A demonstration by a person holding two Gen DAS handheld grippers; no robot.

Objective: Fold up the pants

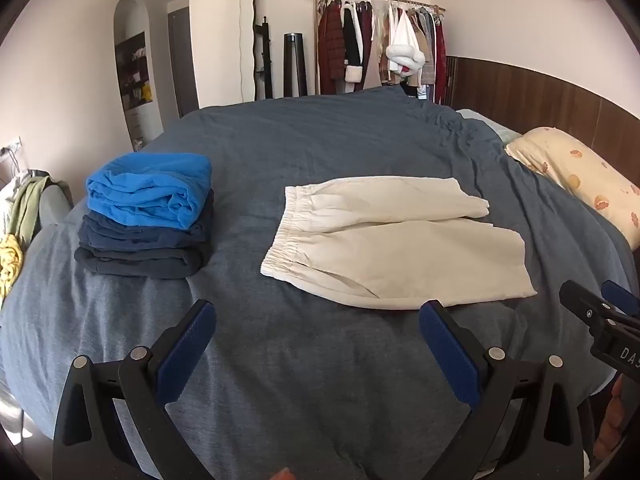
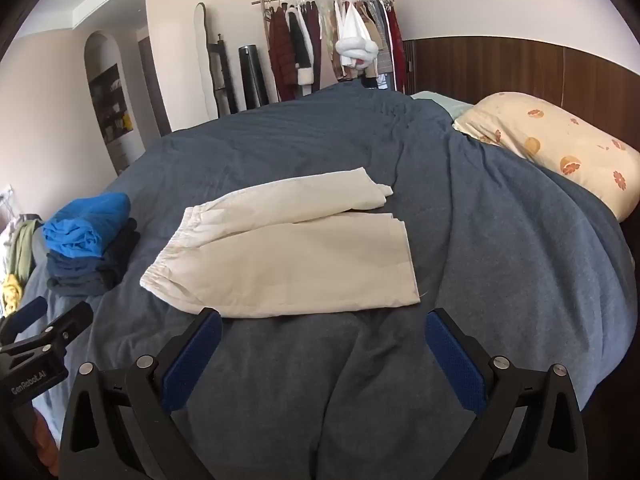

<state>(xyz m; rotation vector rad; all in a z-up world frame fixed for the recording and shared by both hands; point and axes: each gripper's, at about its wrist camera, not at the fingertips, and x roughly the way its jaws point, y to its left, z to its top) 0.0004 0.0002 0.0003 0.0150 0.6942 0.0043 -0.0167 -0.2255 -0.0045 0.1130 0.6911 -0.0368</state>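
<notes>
Cream pants (image 1: 384, 240) lie flat on the blue-grey bedcover, elastic waistband to the left, both legs pointing right; they also show in the right wrist view (image 2: 288, 256). My left gripper (image 1: 318, 314) is open and empty, hovering just in front of the pants' near edge. My right gripper (image 2: 324, 322) is open and empty, also just short of the near edge, toward the leg hems. The right gripper shows at the right edge of the left wrist view (image 1: 600, 312), and the left gripper at the left edge of the right wrist view (image 2: 44, 328).
A stack of folded clothes (image 1: 148, 216), bright blue on top of dark blue, sits on the bed left of the pants. A patterned pillow (image 2: 556, 148) lies at the far right. A clothes rack (image 1: 380, 44) stands against the back wall. The bedcover (image 1: 320, 144) spreads beyond.
</notes>
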